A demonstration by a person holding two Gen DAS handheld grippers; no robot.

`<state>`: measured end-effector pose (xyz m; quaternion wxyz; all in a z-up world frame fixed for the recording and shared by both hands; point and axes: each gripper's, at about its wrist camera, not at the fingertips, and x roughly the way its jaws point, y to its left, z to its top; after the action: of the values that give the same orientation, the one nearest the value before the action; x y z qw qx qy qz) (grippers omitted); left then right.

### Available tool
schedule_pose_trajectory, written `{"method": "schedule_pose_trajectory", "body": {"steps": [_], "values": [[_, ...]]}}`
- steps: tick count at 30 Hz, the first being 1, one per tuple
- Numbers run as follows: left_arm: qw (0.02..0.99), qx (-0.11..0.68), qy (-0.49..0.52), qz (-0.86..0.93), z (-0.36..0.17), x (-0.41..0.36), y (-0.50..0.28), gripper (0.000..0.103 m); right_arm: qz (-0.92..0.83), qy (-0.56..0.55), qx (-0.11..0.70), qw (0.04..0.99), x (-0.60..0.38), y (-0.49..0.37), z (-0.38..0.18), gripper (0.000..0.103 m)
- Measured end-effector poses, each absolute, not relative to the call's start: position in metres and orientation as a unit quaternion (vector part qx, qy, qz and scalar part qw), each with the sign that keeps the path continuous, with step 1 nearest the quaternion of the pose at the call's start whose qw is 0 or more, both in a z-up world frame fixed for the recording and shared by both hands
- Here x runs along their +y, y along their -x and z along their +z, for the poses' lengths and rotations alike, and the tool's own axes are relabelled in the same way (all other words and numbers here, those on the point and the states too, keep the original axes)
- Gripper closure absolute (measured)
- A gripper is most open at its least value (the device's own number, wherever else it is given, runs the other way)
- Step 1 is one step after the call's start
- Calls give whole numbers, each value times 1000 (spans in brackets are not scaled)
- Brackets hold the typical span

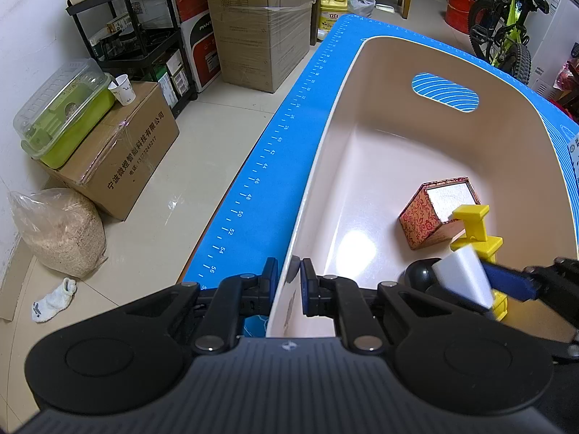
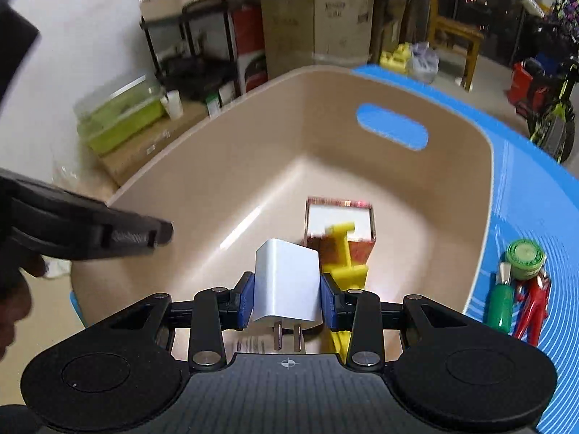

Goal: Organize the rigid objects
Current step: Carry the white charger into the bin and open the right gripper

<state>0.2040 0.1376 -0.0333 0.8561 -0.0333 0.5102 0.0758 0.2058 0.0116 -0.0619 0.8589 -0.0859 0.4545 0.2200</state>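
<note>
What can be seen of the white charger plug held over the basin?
The white charger plug is a smooth, glossy, rounded-corner plastic block with two flat metal prongs pointing back toward the camera. The right claw grips it by its two side faces between blue pads, holding it roughly upright above the inside of the beige basin. Nothing else visibly touches it.

basin point(image 1: 362, 166): smooth glossy beige plastic | charger point(image 2: 287, 282), above basin: satin white plastic, metal prongs | yellow piece point(image 1: 474, 231), in basin: shiny hard plastic | box point(image 1: 423, 217), in basin: red patterned paper | mat point(image 1: 253, 181), under basin: matt blue
</note>
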Motion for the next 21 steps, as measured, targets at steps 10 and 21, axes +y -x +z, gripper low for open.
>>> {"method": "schedule_pose_trajectory", "body": {"steps": [10,21], "values": [[856,510,33,76,-33,138,-204,88,219,84,480,845,15,-211,-69,51],[856,510,33,76,-33,137,-204,88,196,43,411,889,-18,-212,-11,34]]}}
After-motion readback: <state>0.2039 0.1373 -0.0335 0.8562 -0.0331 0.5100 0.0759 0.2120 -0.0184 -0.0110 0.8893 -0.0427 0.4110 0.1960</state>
